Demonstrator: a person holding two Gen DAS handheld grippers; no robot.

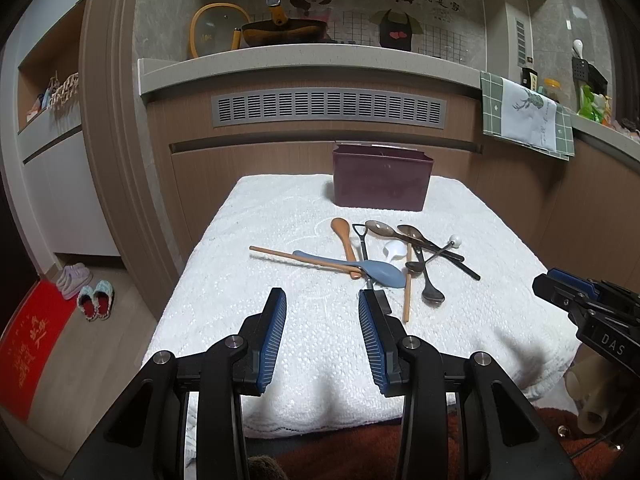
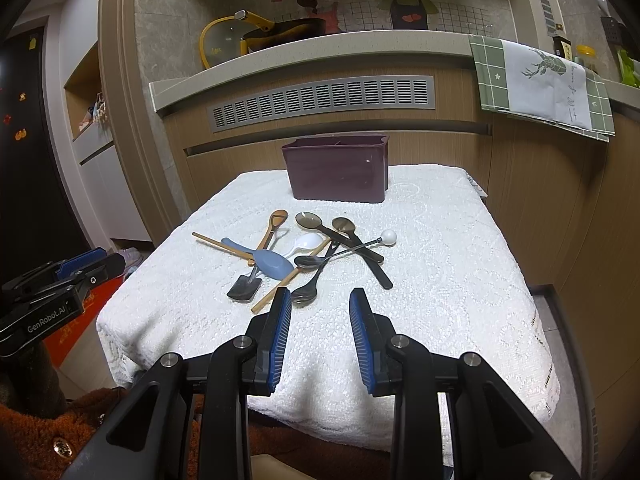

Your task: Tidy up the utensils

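A maroon plastic bin (image 1: 382,180) is standing upright at the far edge of the tabletop (image 1: 248,292), in the upper middle of both views, its mouth open; what is inside it cannot be made out. Just in front of it a pile of utensils is lying crossed at the centre of the frame. A blue rice paddle (image 1: 360,267) is sitting on the near left of the heap, with one wooden chopstick (image 1: 304,258) running across it toward the left and another wooden chopstick (image 1: 407,284) pointing toward the bottom of the frame. A wooden spoon (image 1: 344,236), a black spatula (image 2: 245,288), two brown translucent spoons (image 1: 400,234), a dark metal spoon (image 1: 430,284), a white plastic spoon (image 2: 306,242) and a slim spoon with a white ball end (image 2: 352,246) are overlapping beside them.

A white textured cloth is covering the tabletop. Behind it, wood cabinets with a grey vent (image 1: 328,107) are running under a pale counter holding a yellow-handled wok (image 1: 280,32); a green checked towel (image 1: 524,114) is hanging at upper right.

The left gripper (image 1: 322,304) and the right gripper (image 2: 320,300) are both hovering above the near cloth, jaws parted and empty.
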